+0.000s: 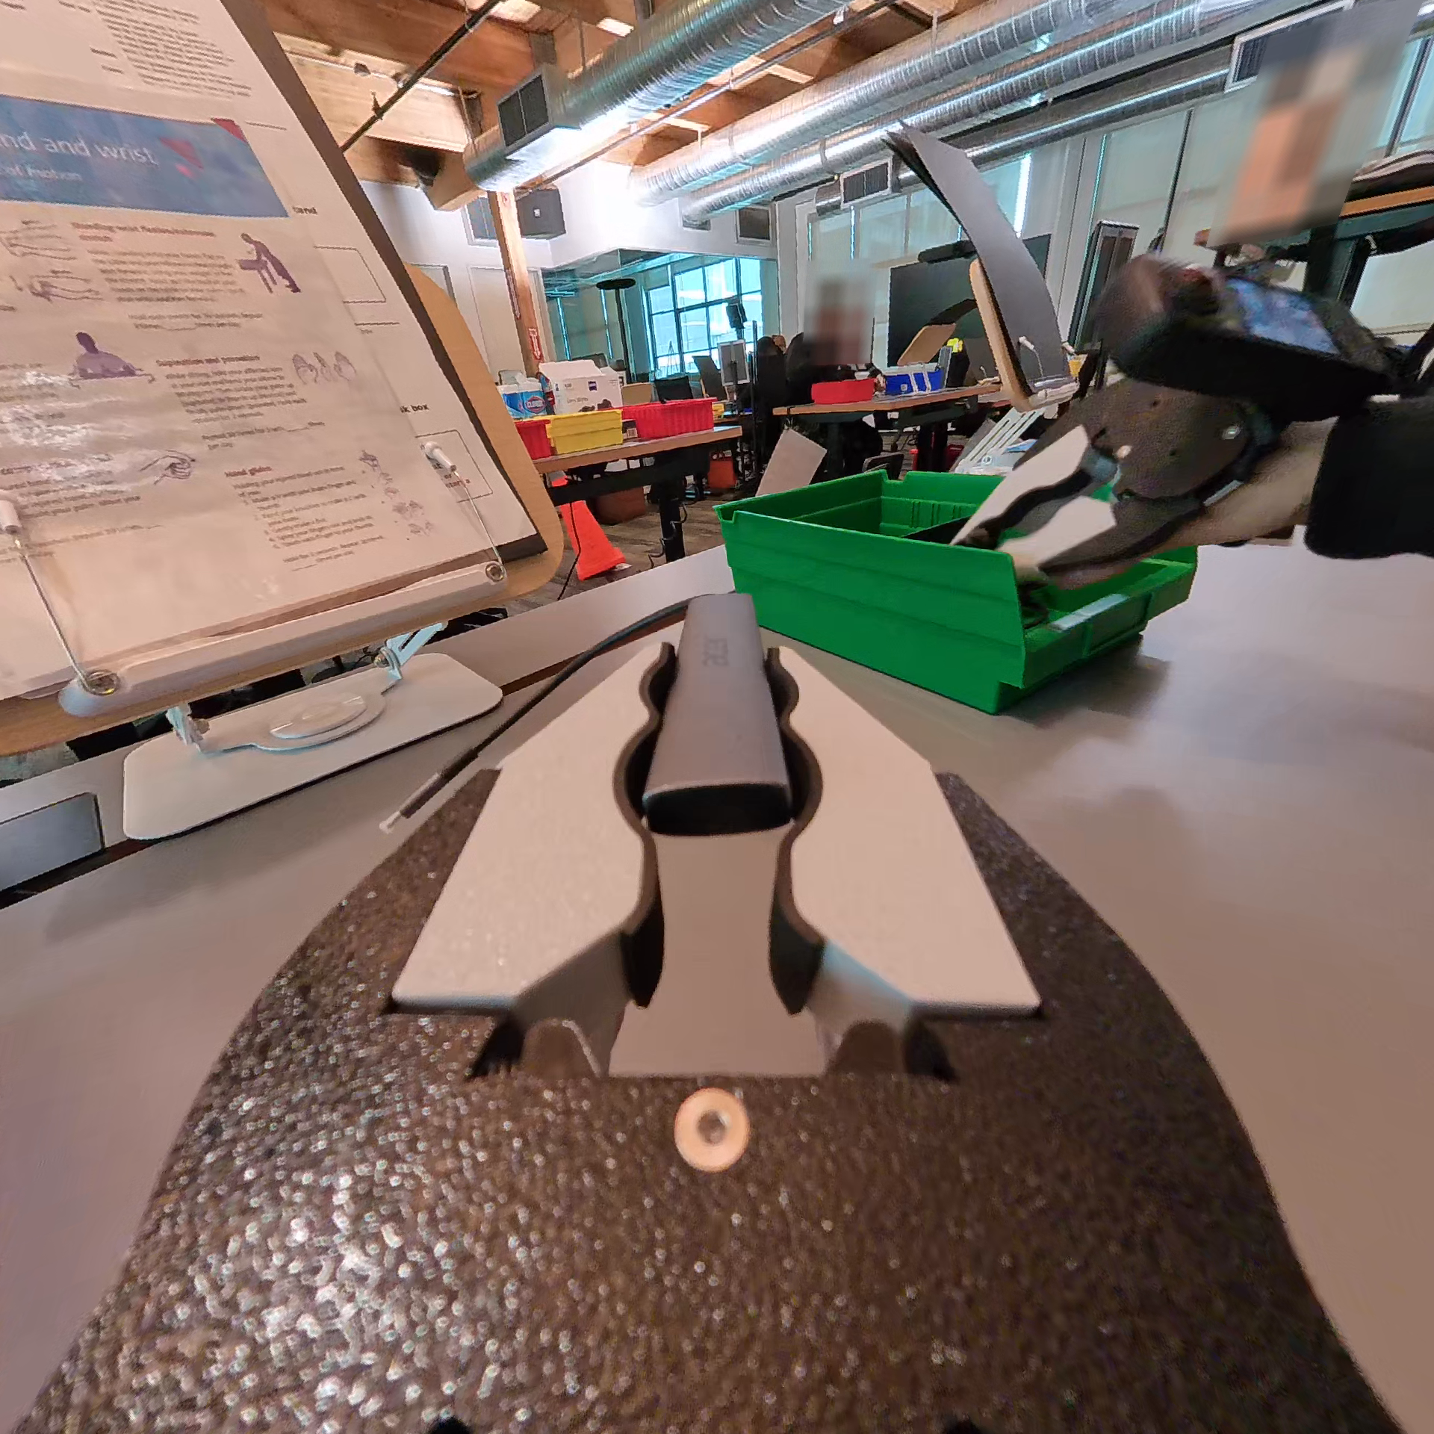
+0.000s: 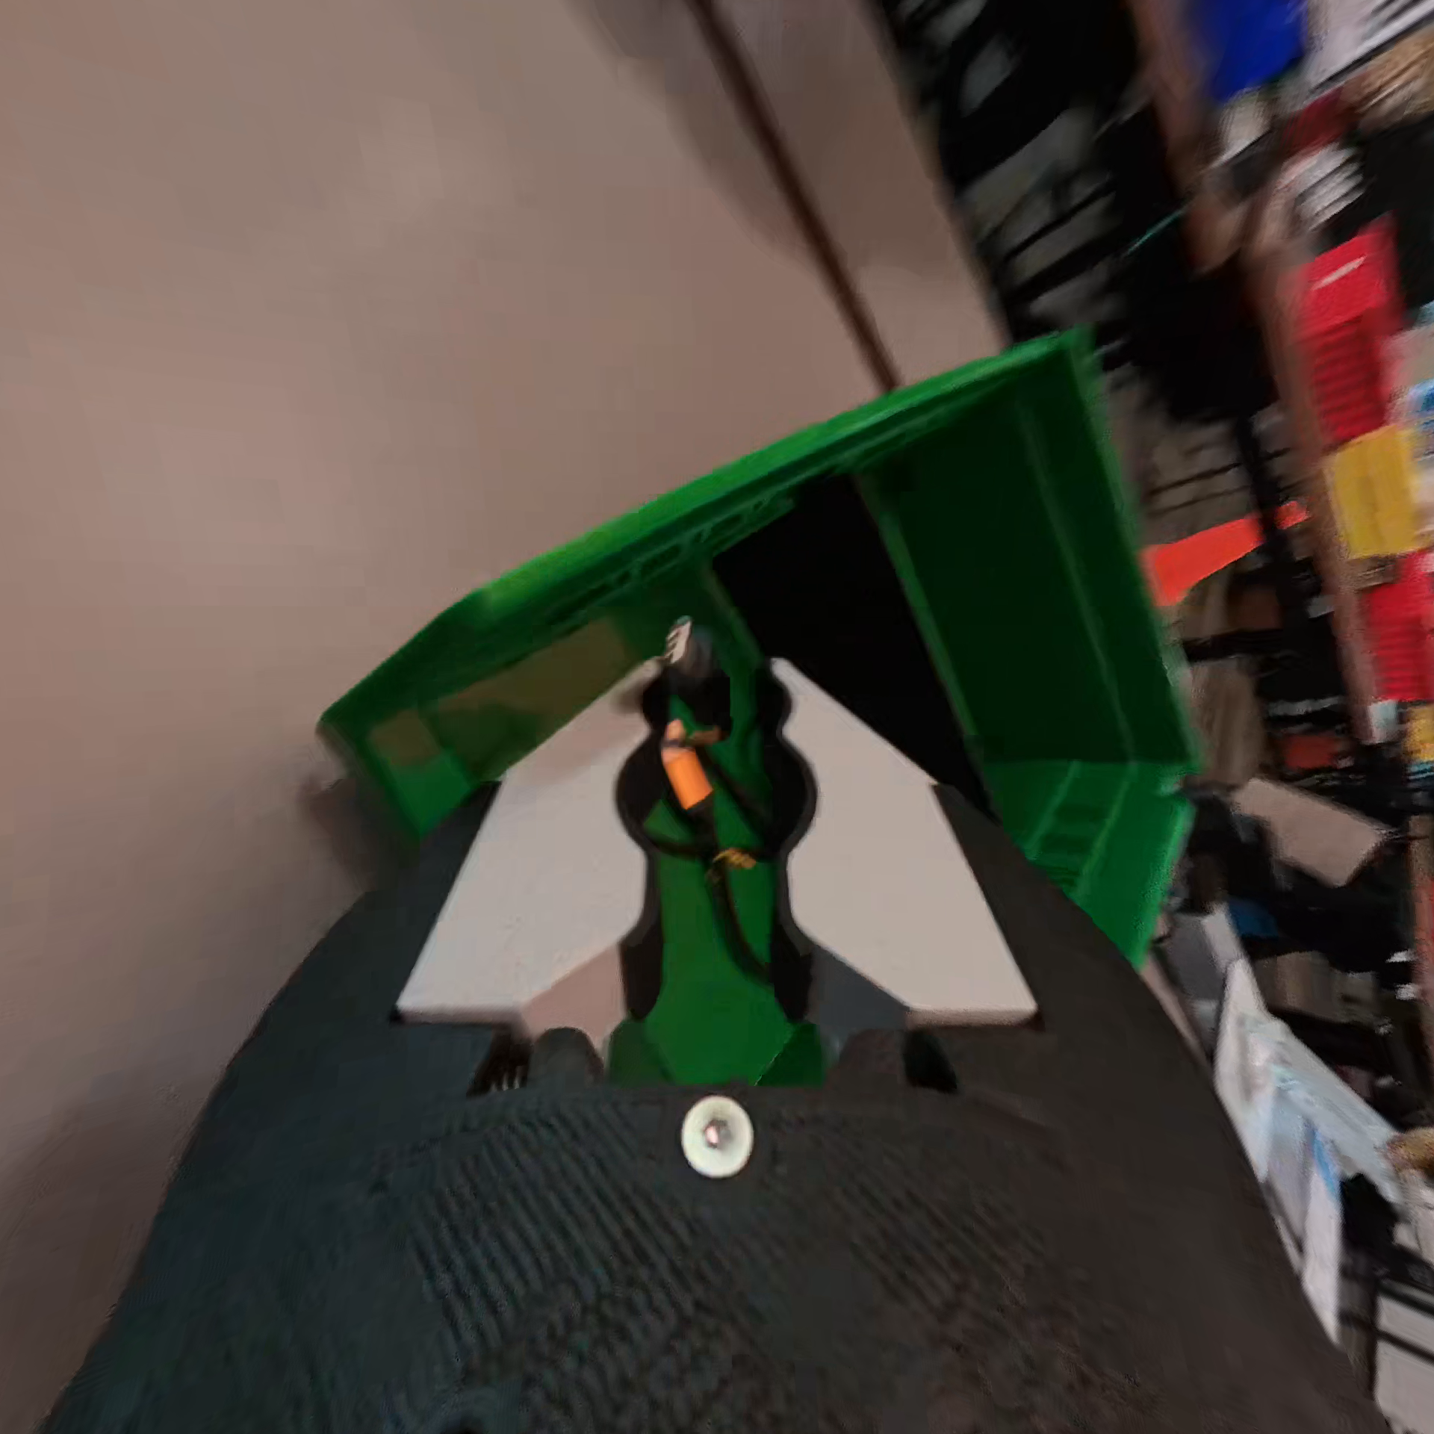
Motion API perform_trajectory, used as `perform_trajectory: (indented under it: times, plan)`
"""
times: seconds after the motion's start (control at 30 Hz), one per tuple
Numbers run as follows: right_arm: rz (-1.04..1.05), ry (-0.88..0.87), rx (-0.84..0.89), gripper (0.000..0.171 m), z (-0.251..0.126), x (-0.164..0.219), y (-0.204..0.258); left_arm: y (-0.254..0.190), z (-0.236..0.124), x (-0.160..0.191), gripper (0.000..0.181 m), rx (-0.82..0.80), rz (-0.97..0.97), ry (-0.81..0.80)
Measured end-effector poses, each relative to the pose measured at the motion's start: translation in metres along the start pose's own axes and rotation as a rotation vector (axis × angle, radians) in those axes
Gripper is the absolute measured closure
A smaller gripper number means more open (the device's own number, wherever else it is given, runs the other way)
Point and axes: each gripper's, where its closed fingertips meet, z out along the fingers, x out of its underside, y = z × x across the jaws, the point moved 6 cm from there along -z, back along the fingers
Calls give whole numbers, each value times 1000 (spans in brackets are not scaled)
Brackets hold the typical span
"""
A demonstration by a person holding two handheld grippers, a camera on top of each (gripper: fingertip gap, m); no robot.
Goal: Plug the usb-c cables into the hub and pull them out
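left claw clamps hub | right claw over green bin

Grey hub clamped lengthwise, cable seemingly binned

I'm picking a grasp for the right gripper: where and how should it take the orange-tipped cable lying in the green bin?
Probably by the orange plug housing: it looks stiff, unlike the looped black cord. Come from above through the green bin's open top, the right gripper's fingers straddling its narrow sides. Blur hides its exact pose.
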Motion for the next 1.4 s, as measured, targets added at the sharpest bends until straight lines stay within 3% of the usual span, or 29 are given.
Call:
perform_trajectory:
  times: [0.07,0.2,0.33,0.43,0.53,0.67,0.83,0.97,1.13,1.23,1.27,1.4]
  plan:
    - [7,80,-17,124,0,8,-3,0,0,0,160,2,-4,0]
    - [107,-14,-73,112,-19,3,-6,0,0,1,160,3,-9,2]
    - [200,64,-34,114,-34,21,-15,-2,1,2,160,13,-15,6]
    - [362,140,71,131,-42,46,-27,-2,1,1,160,18,-19,4]
    - [543,294,109,125,-48,83,-30,-2,0,2,160,23,-28,5]
    - [705,208,193,120,-59,100,-42,-2,0,3,160,27,-40,6]
    - [641,117,188,116,-72,83,-34,-3,1,4,160,40,-48,12]
    - [600,-144,8,104,-85,25,5,-8,1,2,160,98,-60,0]
    - [545,-737,-435,87,-117,-77,93,-32,-7,-12,160,454,-183,-146]
    - [648,-862,-673,91,-119,-99,126,-44,-14,-17,159,619,-224,-203]
    - [662,-931,-723,102,-122,-104,131,-49,-16,-18,160,678,-230,-209]
    - [666,-1092,-775,116,-133,-114,141,-67,-22,-20,159,854,-257,-232]
